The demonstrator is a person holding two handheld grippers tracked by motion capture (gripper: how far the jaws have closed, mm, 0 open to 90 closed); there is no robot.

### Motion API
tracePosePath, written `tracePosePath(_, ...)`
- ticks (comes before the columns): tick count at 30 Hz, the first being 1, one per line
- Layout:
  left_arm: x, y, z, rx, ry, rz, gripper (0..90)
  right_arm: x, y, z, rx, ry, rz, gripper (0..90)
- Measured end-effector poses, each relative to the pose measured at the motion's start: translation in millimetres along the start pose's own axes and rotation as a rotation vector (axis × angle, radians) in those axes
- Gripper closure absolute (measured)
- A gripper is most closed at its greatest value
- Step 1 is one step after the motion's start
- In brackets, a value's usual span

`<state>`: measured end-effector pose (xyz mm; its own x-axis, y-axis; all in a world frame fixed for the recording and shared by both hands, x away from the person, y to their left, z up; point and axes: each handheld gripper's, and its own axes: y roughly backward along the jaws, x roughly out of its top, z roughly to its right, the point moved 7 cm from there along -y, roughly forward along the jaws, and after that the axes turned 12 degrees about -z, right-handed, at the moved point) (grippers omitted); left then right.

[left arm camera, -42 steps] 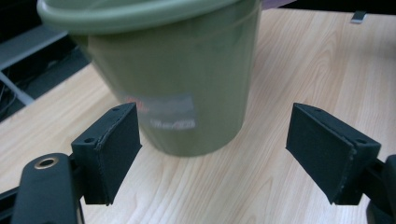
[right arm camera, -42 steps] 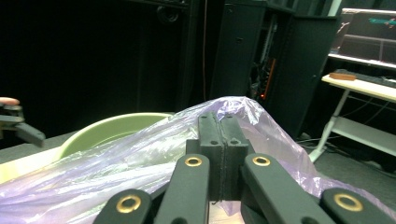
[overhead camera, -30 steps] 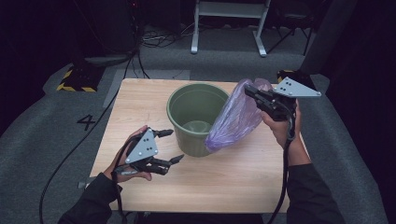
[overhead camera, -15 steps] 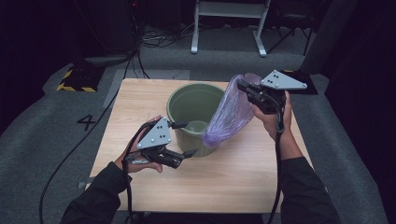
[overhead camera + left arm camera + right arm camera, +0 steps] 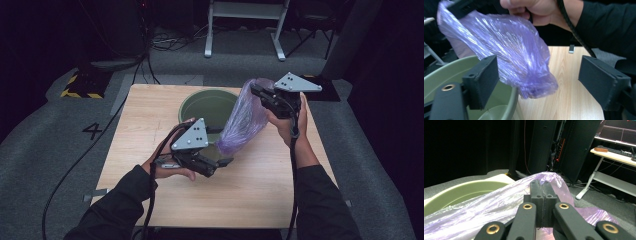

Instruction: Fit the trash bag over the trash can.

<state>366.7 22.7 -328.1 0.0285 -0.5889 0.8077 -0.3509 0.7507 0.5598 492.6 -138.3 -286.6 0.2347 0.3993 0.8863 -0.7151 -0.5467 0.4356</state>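
A crumpled purple plastic bag (image 5: 245,122) hangs slanted over the right rim of a green bin (image 5: 200,105) on the wooden table (image 5: 145,120). My right gripper (image 5: 256,91) is shut on the bag's top edge; in the right gripper view its jaws (image 5: 541,185) meet with purple film (image 5: 486,207) pinched between them, the bin (image 5: 461,192) beyond. My left gripper (image 5: 224,146) is held open at the bag's lower end. In the left gripper view the bag's bottom (image 5: 524,62) hangs between the wide-apart jaws without touching the pads (image 5: 482,77), above the bin's rim (image 5: 454,70).
The table's near half (image 5: 240,195) is bare wood. Grey carpet with a "4" mark (image 5: 93,131) surrounds it. Cables (image 5: 165,42), a white table frame (image 5: 245,25) and a yellow-and-black striped box (image 5: 82,85) lie behind. A desk with a keyboard (image 5: 616,151) stands far right.
My left gripper has risen and moved right from the table's front left to the bag's lower end. My right gripper has shifted the bag slightly left, toward the bin.
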Motion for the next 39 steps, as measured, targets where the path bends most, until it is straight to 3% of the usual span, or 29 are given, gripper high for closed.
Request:
tracePosePath(5,-2.7,-11.7,-11.4,0.056,-0.006,-0.027,40.3,0.6,0.8,-0.8,0.013,-0.007,0.012,90.0)
tracePosePath(9,-4.5,-11.9,-19.5,0.089,-0.019,-0.021,61.8,1.0,2.1,-2.4,0.025,-0.007,0.021,90.0)
tracePosePath(14,-8.6,-7.2,-32.2,0.180,-0.021,-0.038,82.2,-0.6,2.5,-6.7,0.040,0.008,0.025,90.0)
tracePosePath(19,-16.0,-4.3,-47.7,0.243,-0.008,-0.071,86.8,-4.6,5.8,-8.3,0.053,0.023,0.023,81.8)
tracePosePath(23,-24.3,-1.9,-62.1,0.262,0.012,-0.082,87.4,-11.2,8.6,-6.7,0.067,0.025,0.014,62.4)
tracePosePath(26,-31.5,-0.2,-73.5,0.272,0.031,-0.089,87.4,-19.9,9.2,-6.4,0.121,0.031,0.001,46.9)
tracePosePath(28,-35.3,0.0,-78.8,0.277,0.043,-0.098,87.4,-27.2,8.4,-4.5,0.132,0.027,-0.018,36.7)
tracePosePath(31,-41.1,-0.7,-86.8,0.287,0.058,-0.115,87.5,-36.1,9.6,-4.7,0.154,0.027,-0.028,29.4)
tracePosePath(39,-49.6,-1.9,-96.5,0.294,0.088,-0.124,87.3,-55.6,24.2,-19.1,0.183,0.133,-0.064,23.2)
